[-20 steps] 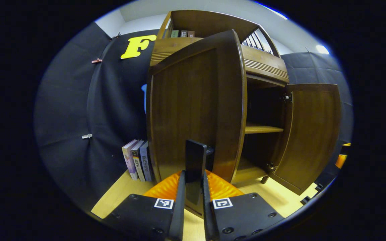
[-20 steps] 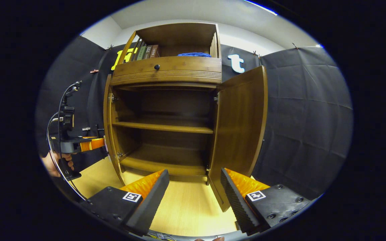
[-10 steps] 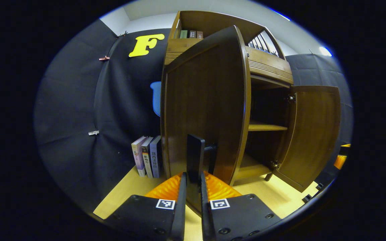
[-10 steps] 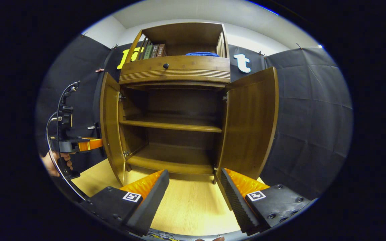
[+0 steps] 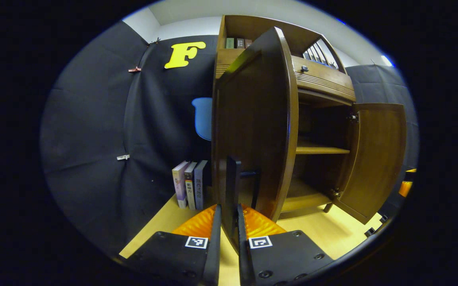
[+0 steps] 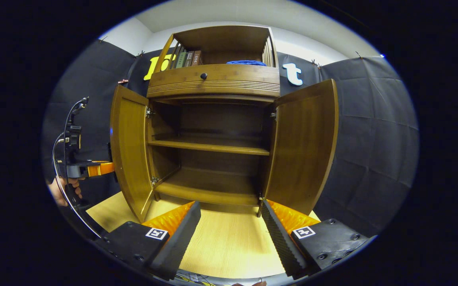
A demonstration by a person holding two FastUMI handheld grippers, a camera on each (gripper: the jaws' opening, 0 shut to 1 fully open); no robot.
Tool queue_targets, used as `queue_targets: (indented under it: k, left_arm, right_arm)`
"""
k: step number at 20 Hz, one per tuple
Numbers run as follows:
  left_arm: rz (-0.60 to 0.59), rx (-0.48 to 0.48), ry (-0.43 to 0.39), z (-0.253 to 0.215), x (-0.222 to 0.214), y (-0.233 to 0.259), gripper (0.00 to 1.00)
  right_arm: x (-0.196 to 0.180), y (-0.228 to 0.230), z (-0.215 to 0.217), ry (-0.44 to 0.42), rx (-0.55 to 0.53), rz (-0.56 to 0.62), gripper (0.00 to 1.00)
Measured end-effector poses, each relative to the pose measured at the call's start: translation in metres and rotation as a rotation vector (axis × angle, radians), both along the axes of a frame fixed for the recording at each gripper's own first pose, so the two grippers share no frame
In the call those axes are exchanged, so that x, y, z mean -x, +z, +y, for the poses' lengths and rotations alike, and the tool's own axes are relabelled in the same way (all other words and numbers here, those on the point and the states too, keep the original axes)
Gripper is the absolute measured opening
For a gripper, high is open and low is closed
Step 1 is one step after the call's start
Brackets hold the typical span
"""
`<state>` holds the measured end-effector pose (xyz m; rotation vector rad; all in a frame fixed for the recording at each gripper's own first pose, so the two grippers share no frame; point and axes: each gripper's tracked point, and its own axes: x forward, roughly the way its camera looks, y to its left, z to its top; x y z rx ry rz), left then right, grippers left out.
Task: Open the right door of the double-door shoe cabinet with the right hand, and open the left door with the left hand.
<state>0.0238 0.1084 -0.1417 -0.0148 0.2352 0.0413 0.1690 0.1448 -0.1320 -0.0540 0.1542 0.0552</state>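
Swung wider than a second ago, the left door [image 6: 127, 147] now stands well out from the shoe cabinet [image 6: 215, 83], matching the right door [image 6: 304, 143] on the cabinet's other side. At the left door's outer face, the left gripper [image 5: 229, 222] has its fingers pressed together on the door's dark handle [image 5: 233, 186]. In front of the cabinet, the right gripper [image 6: 231, 234] hangs with fingers spread apart, holding nothing. Three books [image 5: 189, 184] stand just left of the cabinet.

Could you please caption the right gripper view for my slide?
Open right gripper faces the shoe cabinet, both doors swung open, empty shelves visible.
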Motion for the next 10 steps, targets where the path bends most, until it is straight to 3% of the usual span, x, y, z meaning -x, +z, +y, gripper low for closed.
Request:
queue_targets:
  k: [6,10]
  left_arm:
    - [-0.017,0.005,0.097,0.063,0.008,0.004,0.2]
    - [-0.013,0.027,0.086,0.065,0.01,0.004,0.24]
  right_arm:
    - [-0.009,0.005,0.011,0.031,-0.001,-0.008,0.98]
    - [-0.014,0.005,0.019,0.047,0.002,-0.012,0.96]
